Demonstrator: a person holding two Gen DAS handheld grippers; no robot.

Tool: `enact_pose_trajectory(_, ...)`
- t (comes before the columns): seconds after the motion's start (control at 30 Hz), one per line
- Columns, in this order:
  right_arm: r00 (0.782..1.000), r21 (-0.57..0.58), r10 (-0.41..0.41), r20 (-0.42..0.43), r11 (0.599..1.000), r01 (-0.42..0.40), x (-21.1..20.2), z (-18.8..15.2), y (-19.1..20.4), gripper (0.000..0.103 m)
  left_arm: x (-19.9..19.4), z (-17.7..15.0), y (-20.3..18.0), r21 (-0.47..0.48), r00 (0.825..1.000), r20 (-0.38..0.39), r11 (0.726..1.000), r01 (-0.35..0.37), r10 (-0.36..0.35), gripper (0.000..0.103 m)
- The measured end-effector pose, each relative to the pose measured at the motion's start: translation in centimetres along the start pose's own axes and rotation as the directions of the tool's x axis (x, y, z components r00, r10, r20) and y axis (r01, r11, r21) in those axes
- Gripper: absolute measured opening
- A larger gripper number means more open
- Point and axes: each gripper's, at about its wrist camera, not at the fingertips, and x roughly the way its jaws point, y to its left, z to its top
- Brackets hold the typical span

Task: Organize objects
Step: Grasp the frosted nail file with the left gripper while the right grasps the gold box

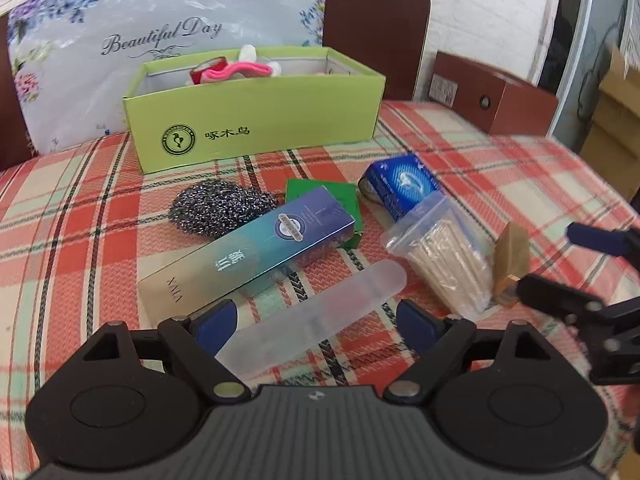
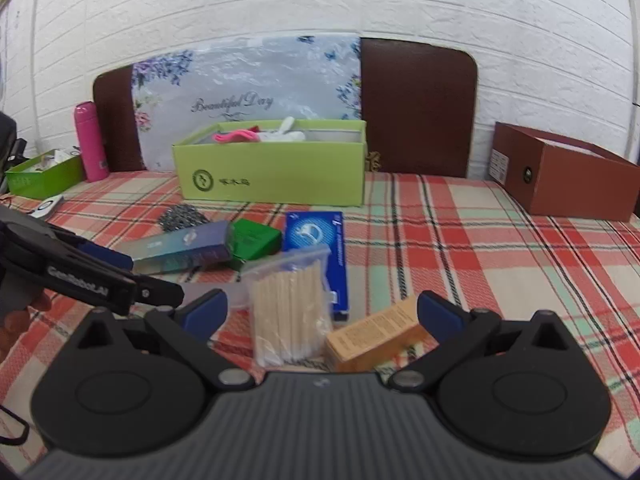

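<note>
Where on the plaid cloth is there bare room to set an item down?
Bare cloth lies right of the blue toothpaste box, up to the brown cardboard box. It is crowded below the light green cardboard box: steel wool scourer, clear bag of wooden sticks, both claws.

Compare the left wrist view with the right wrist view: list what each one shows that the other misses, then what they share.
Only the left wrist view: the frosted plastic case lying whole between the left gripper fingers, which stand apart.

Only the right wrist view: the pink bottle, a small green box beside it, and the whole brown box.

Both: the light green box, steel scourer, blue-green carton, bag of wooden sticks, blue pack and plaid cloth.
</note>
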Motion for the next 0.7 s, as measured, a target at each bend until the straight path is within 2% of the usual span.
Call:
enact_pose_trajectory(0.03,1.000,0.013,-0.014,-0.011,1.000,0.014,0.1,-0.1,-0.3,0.103,0.6,-0.1,0.0,0.010,1.000,-0.016,1.000,-0.005,0.005,0.079)
enact_pose_trajectory(0.07,0.999,0.028,-0.028,-0.027,0.999,0.029,0.4,-0.1,-0.6,0.103,1.1,-0.2,-0.1,0.013,0.999,-0.040,1.000,0.000,0.001,0.059)
enact_pose_trajectory(0.1,0.998,0.045,-0.050,-0.050,0.998,0.052,0.7,-0.1,-0.9,0.103,1.3,-0.5,-0.1,0.008,0.998,-0.064,1.000,0.008,-0.007,0.055)
enact_pose_trajectory(0.13,0.994,0.061,-0.073,-0.077,0.995,0.078,1.2,-0.1,-1.2,0.103,0.9,-0.7,-0.3,0.019,0.999,-0.044,1.000,0.002,-0.001,0.054)
enact_pose_trajectory(0.17,0.991,0.074,-0.090,-0.100,0.993,0.097,1.7,-0.1,-1.5,0.103,0.5,-0.9,-0.6,0.025,0.998,-0.054,1.000,0.016,-0.015,0.046)
enact_pose_trajectory(0.23,0.982,0.119,-0.122,-0.146,0.983,0.140,2.9,-0.2,-2.3,0.103,-0.7,-1.4,-1.1,0.012,0.995,-0.063,0.997,0.083,-0.082,0.040)
enact_pose_trajectory(0.27,0.978,0.145,-0.128,-0.162,0.978,0.152,3.4,-0.2,-2.6,0.103,-1.1,-1.7,-1.3,0.006,0.991,-0.067,0.993,0.118,-0.117,0.040)
enact_pose_trajectory(0.33,0.977,0.203,-0.113,-0.183,0.968,0.150,4.2,-0.2,-3.3,0.103,-1.3,-2.1,-2.1,0.000,0.991,-0.073,0.993,0.117,-0.117,0.040)
enact_pose_trajectory(0.4,0.975,0.235,-0.105,-0.196,0.960,0.150,4.8,-0.2,-3.7,0.099,-1.1,-2.0,-2.5,0.000,0.995,-0.063,0.997,0.080,-0.080,0.044)
enact_pose_trajectory(0.47,0.974,0.233,-0.103,-0.199,0.961,0.150,4.8,-0.3,-3.7,0.087,-0.4,-1.6,-2.7,-0.017,0.997,-0.061,0.999,0.045,-0.045,0.048)
enact_pose_trajectory(0.53,0.976,0.221,-0.087,-0.197,0.967,0.131,4.5,-0.5,-3.7,0.063,0.0,-1.1,-2.8,-0.028,0.998,-0.059,0.999,0.030,-0.031,0.048)
enact_pose_trajectory(0.57,0.978,0.224,-0.062,-0.197,0.969,0.106,4.2,-0.6,-3.8,0.055,0.1,-1.0,-2.8,-0.034,0.998,-0.059,0.999,0.027,-0.029,0.048)
enact_pose_trajectory(0.6,0.979,0.226,-0.033,-0.201,0.971,0.079,4.0,-0.7,-3.9,0.042,0.2,-0.9,-2.8,-0.036,0.998,-0.061,0.999,0.029,-0.031,0.047)
enact_pose_trajectory(0.67,0.976,0.194,-0.010,-0.217,0.979,0.053,3.4,-0.8,-3.7,0.032,0.3,-0.9,-2.8,-0.031,0.997,-0.066,0.999,0.030,-0.032,0.031)
enact_pose_trajectory(0.7,0.976,0.167,-0.006,-0.219,0.985,0.044,3.0,-0.9,-3.5,0.027,0.2,-0.9,-2.7,-0.032,0.997,-0.066,0.999,0.027,-0.029,0.031)
